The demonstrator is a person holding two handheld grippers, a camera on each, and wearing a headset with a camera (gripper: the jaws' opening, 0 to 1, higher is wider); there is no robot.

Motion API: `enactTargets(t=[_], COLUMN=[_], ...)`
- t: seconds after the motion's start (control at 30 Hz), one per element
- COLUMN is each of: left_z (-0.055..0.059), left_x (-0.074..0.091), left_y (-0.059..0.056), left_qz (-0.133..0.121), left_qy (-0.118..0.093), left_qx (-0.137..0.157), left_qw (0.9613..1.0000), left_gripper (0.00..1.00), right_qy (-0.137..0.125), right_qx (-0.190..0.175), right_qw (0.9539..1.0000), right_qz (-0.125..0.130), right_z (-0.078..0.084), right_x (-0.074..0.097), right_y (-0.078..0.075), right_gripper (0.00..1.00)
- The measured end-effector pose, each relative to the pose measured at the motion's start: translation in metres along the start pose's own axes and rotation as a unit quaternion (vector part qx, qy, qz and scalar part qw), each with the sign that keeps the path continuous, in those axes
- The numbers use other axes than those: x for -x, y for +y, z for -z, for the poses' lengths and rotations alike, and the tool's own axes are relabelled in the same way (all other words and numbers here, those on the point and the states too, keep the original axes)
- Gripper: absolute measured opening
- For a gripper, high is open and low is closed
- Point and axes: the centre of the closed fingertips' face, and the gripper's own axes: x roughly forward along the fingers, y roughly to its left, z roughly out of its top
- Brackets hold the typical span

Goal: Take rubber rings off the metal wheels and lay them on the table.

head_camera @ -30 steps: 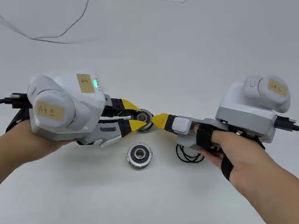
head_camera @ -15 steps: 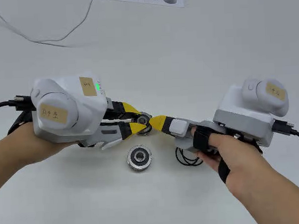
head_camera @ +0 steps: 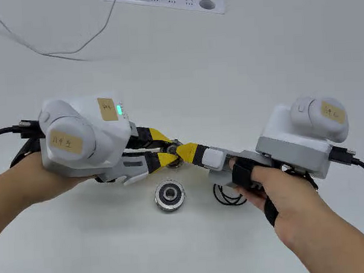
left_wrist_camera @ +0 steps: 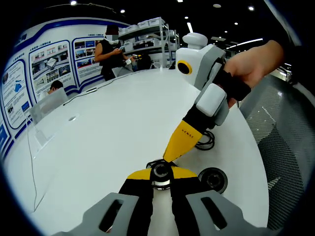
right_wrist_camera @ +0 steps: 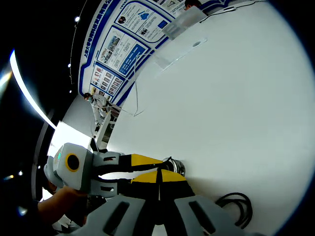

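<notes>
My left gripper [head_camera: 169, 154] is shut on a small metal wheel [head_camera: 173, 155], held just above the white table [head_camera: 240, 79]; in the left gripper view its yellow jaws [left_wrist_camera: 161, 173] clamp the wheel [left_wrist_camera: 161, 172]. My right gripper [head_camera: 184, 151] comes in from the right with its jaws shut at the wheel's rim, pinching a thin black rubber ring [left_wrist_camera: 153, 162] that loops off the wheel. In the right gripper view the shut tips [right_wrist_camera: 158, 173] meet the wheel [right_wrist_camera: 177, 167] beside the left gripper [right_wrist_camera: 98, 169]. A second wheel [head_camera: 170, 195] lies flat on the table below.
A small heap of black rubber rings [head_camera: 230, 195] lies on the table under my right hand, seen as rings [right_wrist_camera: 237, 204] in the right gripper view. A thin cable [head_camera: 57, 48] trails at the far left. People stand at the far end of the room [left_wrist_camera: 109, 54].
My right gripper has moved left until its shut tips reach the wheel held in the left gripper. The left gripper keeps its hold.
</notes>
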Motion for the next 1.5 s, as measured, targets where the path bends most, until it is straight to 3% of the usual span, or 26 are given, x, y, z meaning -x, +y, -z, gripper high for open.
enactTargets(t=[0.2, 0.3, 0.9, 1.27, 1.5], left_z=[0.000, 0.000, -0.001, -0.003, -0.007], left_x=[0.000, 0.000, 0.000, 0.004, 0.016], left_y=[0.000, 0.000, 0.001, 0.001, 0.010], left_qz=[-0.001, -0.002, -0.013, -0.008, -0.023], left_qy=[-0.002, -0.001, -0.004, -0.013, -0.016], left_qx=[0.000, -0.001, 0.012, 0.030, 0.031], left_qw=[1.0000, 1.0000, 0.9998, 0.9994, 0.9991], left_gripper=[0.12, 0.12, 0.13, 0.15, 0.16], right_qy=[-0.002, -0.001, -0.005, -0.007, -0.009], right_qx=[0.014, 0.041, 0.029, 0.022, 0.014], right_qw=[0.9999, 0.9990, 0.9994, 0.9996, 0.9998], right_qz=[0.001, -0.017, 0.017, 0.016, 0.007], right_z=[-0.001, 0.000, -0.002, -0.003, -0.004], right_x=[0.003, 0.001, -0.002, -0.005, -0.007], right_y=[0.000, 0.005, -0.012, -0.012, -0.009], right_gripper=[0.01, 0.01, 0.01, 0.01, 0.01])
